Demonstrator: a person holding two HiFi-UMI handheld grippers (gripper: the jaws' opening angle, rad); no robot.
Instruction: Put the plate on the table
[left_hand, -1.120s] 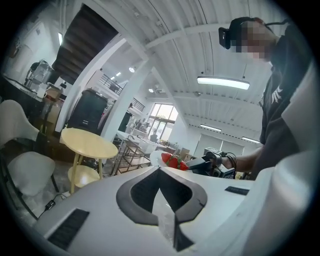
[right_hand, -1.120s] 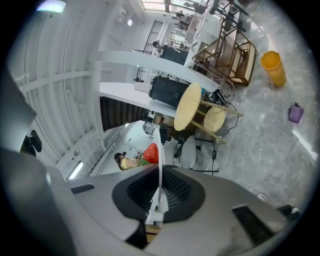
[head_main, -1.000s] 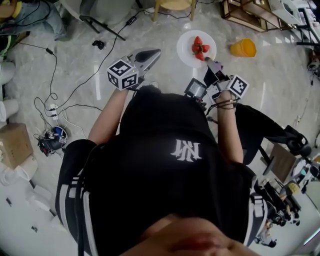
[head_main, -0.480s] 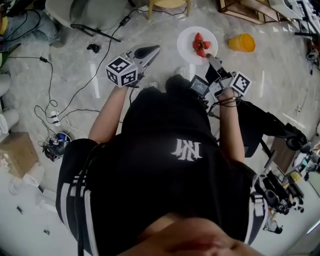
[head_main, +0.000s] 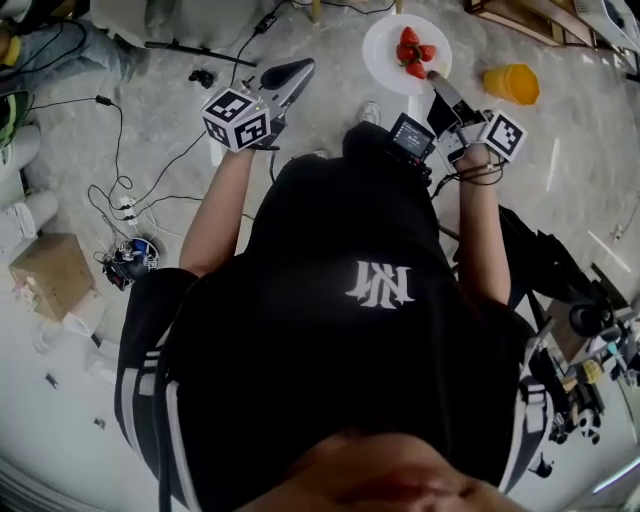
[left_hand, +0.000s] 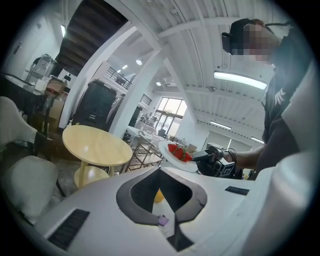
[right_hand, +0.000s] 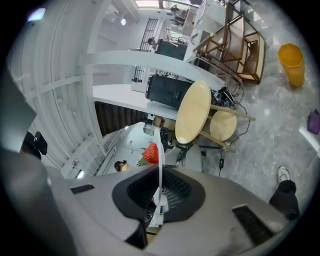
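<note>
The carry is in hand: the round tabletop (left_hand: 95, 146) stands well apart ahead, so the next move likely calls for bringing the white plate (head_main: 383, 58) level over it and lowering. Held above the floor, the plate carries strawberries (head_main: 414, 55); the right tongs (head_main: 436, 82) pinch its rim, the left tongs (head_main: 298, 70) are closed on nothing

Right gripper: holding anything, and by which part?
The right gripper is shut on the plate, clamped at its rim; strawberries sit on it. The left gripper holds nothing.
</note>
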